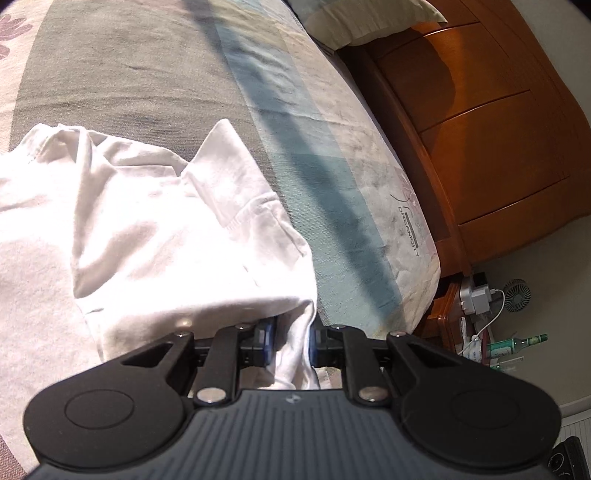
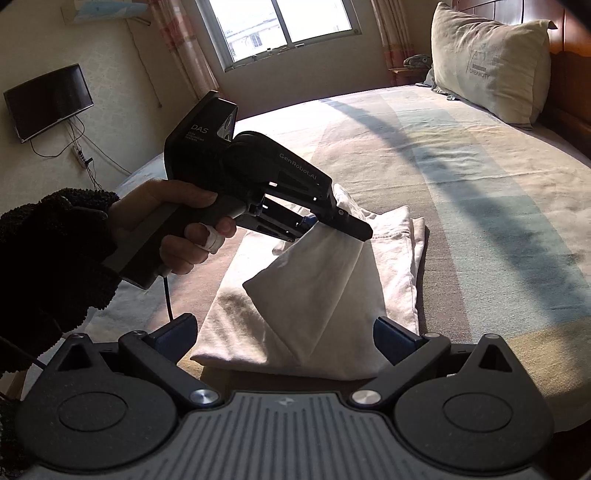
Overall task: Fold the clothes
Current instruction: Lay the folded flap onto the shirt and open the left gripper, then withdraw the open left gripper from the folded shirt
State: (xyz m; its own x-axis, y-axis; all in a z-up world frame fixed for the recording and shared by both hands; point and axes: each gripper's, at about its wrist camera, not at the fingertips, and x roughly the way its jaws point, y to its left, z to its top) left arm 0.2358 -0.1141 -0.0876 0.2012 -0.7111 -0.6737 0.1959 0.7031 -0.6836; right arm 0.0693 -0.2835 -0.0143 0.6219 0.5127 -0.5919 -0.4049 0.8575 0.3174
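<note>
On the bed, the left gripper pinches a lifted fold of the white shirt, the right gripper gapes empty; that thin bite could slip, spilling the fold.

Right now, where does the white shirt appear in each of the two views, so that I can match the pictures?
Left wrist view: the white shirt fills the left and centre, and a fold of it is pinched in the left gripper at the bottom.
Right wrist view: the shirt lies at centre on the bed, one part lifted by the left gripper.
Shared landmark: the beige pillow at the headboard.
</note>
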